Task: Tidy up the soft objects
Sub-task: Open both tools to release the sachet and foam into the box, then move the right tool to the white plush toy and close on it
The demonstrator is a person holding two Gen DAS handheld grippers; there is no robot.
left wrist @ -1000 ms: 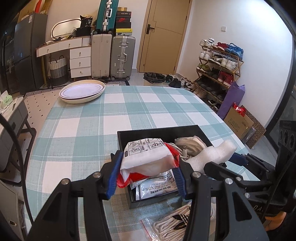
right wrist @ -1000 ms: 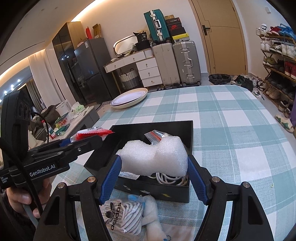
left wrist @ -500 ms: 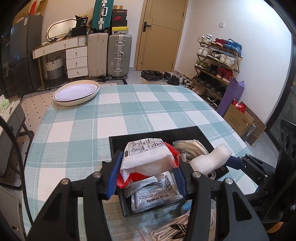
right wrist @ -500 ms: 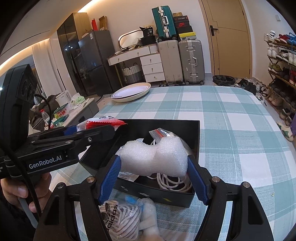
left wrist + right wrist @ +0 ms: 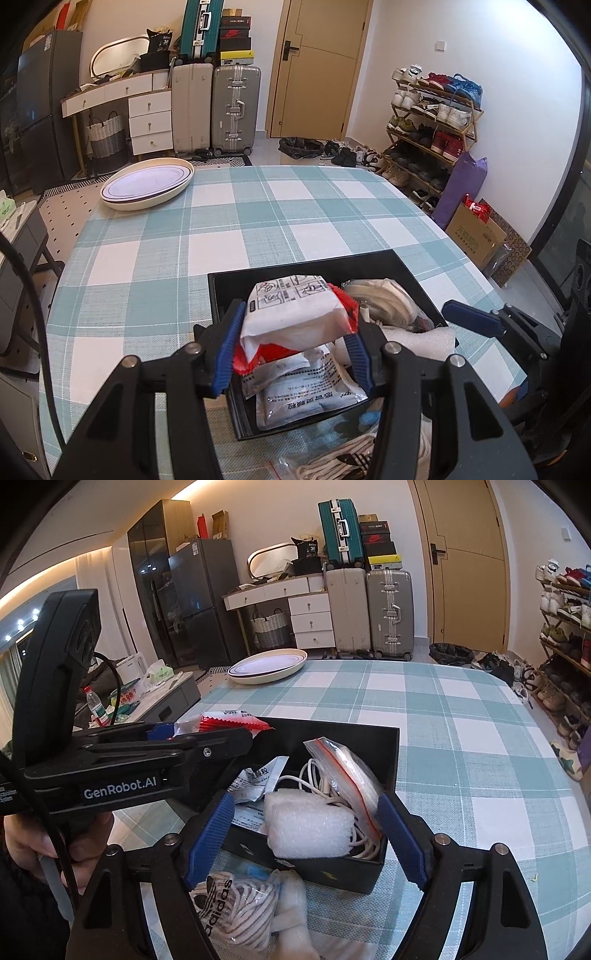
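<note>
The left gripper [image 5: 293, 343] is clamping the white-and-red packet [image 5: 295, 314] above the near-left part of the black box [image 5: 391, 753], while the right gripper [image 5: 306, 842], jaws spread, is straddling the foam piece [image 5: 308, 825] lying inside, risking a snag on it.

Bright, even indoor light, sharp focus, heavy fisheye bending with dark corners; ceiling strip perhaps slightly overexposed.

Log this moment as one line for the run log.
left gripper: shut on white-and-red packet, over black box | right gripper: open | white foam piece: in box
</note>
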